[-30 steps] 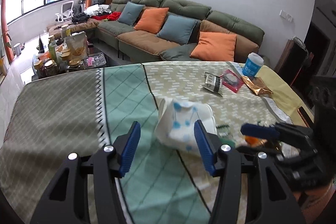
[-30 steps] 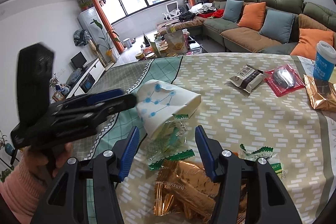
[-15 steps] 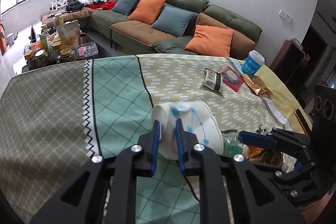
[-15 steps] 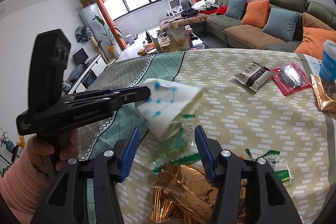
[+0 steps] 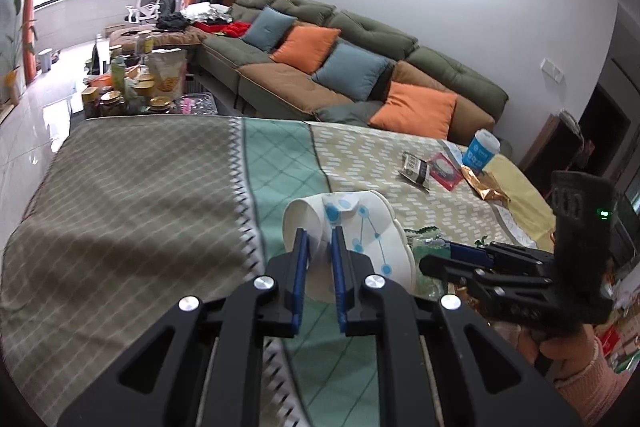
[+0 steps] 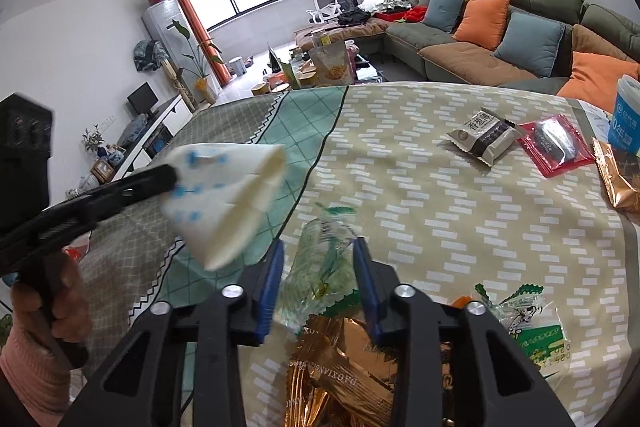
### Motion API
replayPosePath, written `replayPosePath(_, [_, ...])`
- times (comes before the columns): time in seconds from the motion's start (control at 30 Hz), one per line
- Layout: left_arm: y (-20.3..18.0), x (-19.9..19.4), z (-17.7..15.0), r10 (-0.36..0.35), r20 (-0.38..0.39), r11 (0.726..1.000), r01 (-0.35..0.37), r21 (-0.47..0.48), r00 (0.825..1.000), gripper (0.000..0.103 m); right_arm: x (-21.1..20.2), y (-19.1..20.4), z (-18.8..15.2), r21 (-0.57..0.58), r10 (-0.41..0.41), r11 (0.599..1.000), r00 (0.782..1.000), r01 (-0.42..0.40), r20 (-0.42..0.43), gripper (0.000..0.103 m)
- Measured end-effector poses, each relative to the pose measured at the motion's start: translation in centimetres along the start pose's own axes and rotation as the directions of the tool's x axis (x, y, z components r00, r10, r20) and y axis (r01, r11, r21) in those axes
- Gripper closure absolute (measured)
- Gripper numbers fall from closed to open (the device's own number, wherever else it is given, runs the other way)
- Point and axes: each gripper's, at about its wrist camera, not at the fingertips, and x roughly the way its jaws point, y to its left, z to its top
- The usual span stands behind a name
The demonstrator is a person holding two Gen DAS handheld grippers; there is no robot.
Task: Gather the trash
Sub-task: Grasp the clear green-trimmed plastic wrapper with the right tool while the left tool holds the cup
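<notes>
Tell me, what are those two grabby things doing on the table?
A person is picking up trash. The left tool is pinching a squashed paper cup by its wall, off the table. The right tool has just been closing around a clear green wrapper, beside a gold wrapper.

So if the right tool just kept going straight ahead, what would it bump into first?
Most likely the clear green-printed wrapper, which already sits between the right tool as its jaws have just been closing. Beyond it lies only bare tablecloth, though depth is hard to judge.
</notes>
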Motion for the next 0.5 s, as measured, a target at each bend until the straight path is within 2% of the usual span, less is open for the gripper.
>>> replayPosePath(0.13, [1.6,-2.5,-0.9,0.012,0.026,0.999,-0.011,-0.041,1.0,0.09,0.1,0.2,-0.1,-0.004,-0.005,1.0,1.0,0.005,-0.001,0.093])
replayPosePath(0.33, [3.7,-5.7,-2.7,0.037,0.061,0.994,-0.03,-0.101,0.997,0.09,-0.2,1.0,-0.1,-0.017,0.02,1.0,1.0,-0.02,0.013,0.095])
replayPosePath(0.5, [5.3,-8.6,-4.2,0.066,0.084,0.989,-0.053,-0.141,0.994,0.09,-1.1,2.9,-0.1,-0.05,0.072,0.996,0.997,-0.07,0.037,0.095])
